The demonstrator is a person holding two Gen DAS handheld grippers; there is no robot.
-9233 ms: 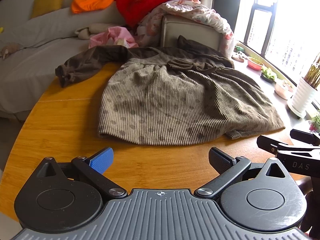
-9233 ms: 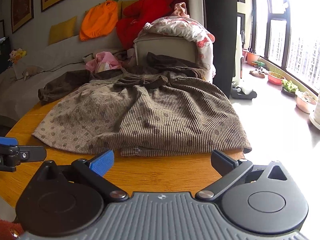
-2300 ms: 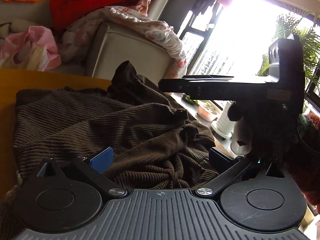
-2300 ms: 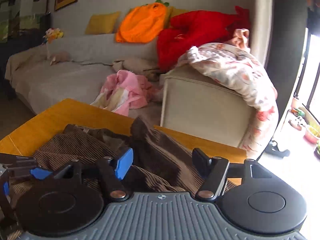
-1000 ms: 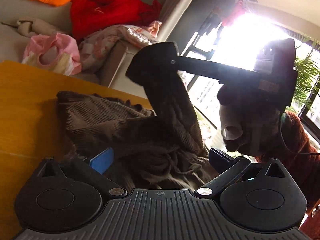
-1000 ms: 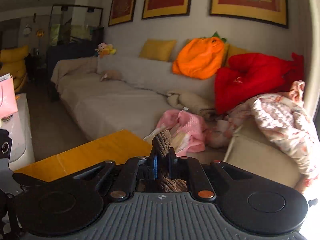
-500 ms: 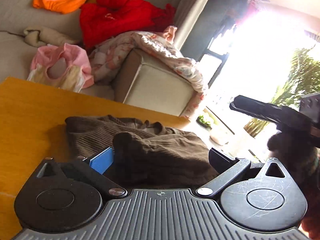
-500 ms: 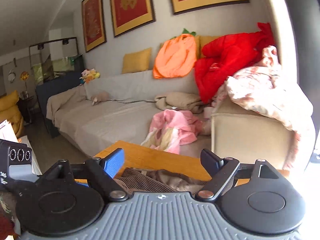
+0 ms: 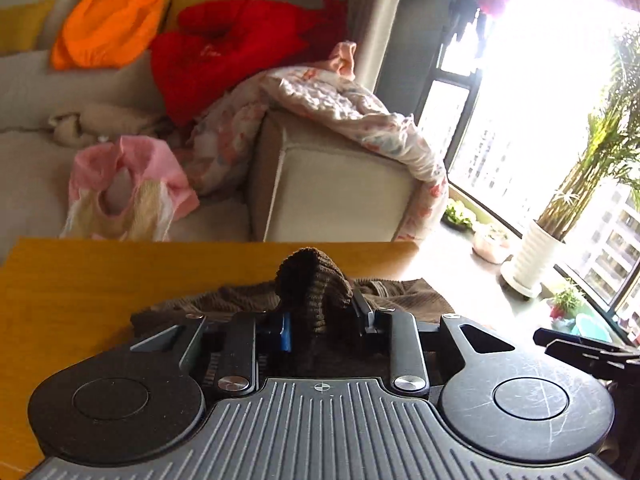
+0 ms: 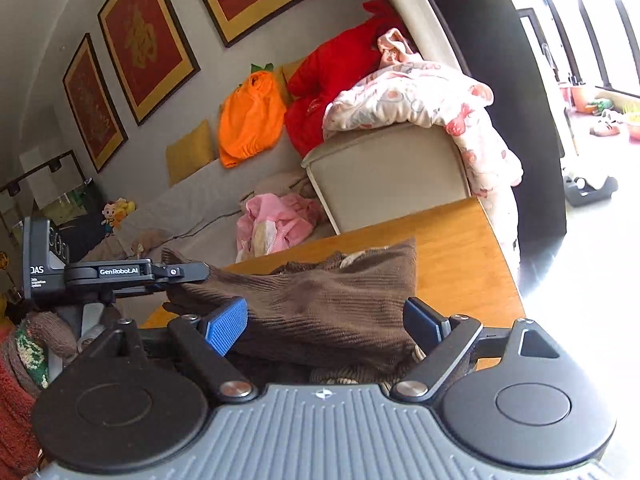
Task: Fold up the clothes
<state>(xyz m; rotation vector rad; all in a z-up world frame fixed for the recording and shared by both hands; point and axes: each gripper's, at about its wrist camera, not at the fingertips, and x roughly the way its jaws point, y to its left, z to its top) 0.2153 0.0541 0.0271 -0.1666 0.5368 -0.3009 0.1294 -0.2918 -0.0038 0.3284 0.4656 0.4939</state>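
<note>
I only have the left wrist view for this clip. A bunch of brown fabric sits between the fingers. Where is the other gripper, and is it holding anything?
Observer: The right gripper is open, its fingers either side of the brown corduroy garment without pinching it.
Operator: Is my left grip on an edge or the middle?
Observer: In the right wrist view the left gripper clamps the garment's left end, which looks lifted; the rest trails toward the table.
Operator: Anything on the wall behind the sofa?
Observer: Three gold-framed red pictures hang there, outside your view.
</note>
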